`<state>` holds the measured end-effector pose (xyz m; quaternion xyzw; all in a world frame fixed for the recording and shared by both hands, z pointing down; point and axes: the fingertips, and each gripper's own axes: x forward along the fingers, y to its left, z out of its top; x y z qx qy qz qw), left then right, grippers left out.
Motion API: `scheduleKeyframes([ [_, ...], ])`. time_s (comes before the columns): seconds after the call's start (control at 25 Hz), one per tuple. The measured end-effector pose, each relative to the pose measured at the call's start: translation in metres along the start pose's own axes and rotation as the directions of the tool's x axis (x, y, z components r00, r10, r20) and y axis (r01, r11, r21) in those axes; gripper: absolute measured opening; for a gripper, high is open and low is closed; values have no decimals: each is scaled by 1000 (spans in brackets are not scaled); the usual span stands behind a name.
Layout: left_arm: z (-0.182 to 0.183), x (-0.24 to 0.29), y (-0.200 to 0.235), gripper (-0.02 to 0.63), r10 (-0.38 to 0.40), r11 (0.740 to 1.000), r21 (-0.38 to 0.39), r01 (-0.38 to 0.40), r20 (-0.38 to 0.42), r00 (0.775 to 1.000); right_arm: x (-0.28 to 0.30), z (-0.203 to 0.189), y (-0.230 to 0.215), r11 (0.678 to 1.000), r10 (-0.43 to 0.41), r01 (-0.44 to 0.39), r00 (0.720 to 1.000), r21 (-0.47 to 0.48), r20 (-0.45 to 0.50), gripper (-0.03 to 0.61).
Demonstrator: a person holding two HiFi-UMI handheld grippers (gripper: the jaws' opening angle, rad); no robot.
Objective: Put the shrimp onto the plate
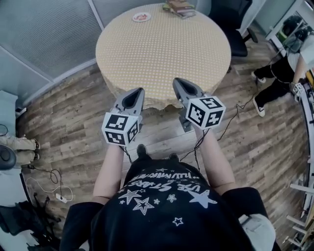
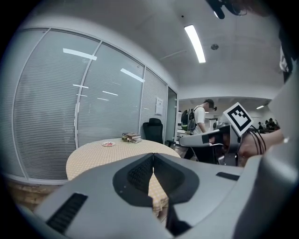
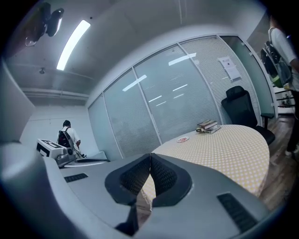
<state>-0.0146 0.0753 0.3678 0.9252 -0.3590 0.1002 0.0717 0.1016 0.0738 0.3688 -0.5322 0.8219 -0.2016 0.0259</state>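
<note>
A small white plate (image 1: 141,17) with something reddish on it sits at the far left edge of the round table (image 1: 163,51); it also shows as the plate (image 2: 108,144) and plate (image 3: 182,139) in the gripper views. I cannot make out a shrimp apart from that. My left gripper (image 1: 141,90) and right gripper (image 1: 175,81) hover over the floor just short of the table's near edge, both shut with nothing between the jaws. The left gripper (image 2: 153,155) and right gripper (image 3: 150,155) point toward the table.
A stack of books (image 1: 179,8) lies at the table's far edge. A black office chair (image 1: 236,29) stands at the right of the table. A person (image 1: 279,73) stands at the far right. Cables (image 1: 46,174) trail on the wooden floor.
</note>
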Motion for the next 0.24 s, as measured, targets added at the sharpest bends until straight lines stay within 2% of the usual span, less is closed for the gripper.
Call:
scheduleKeyframes([
  [0.24,1,4,-42,9,18,1000,5,-19,2,1000,-32,-6,-13,999,39,-39,999,4,-22,26],
])
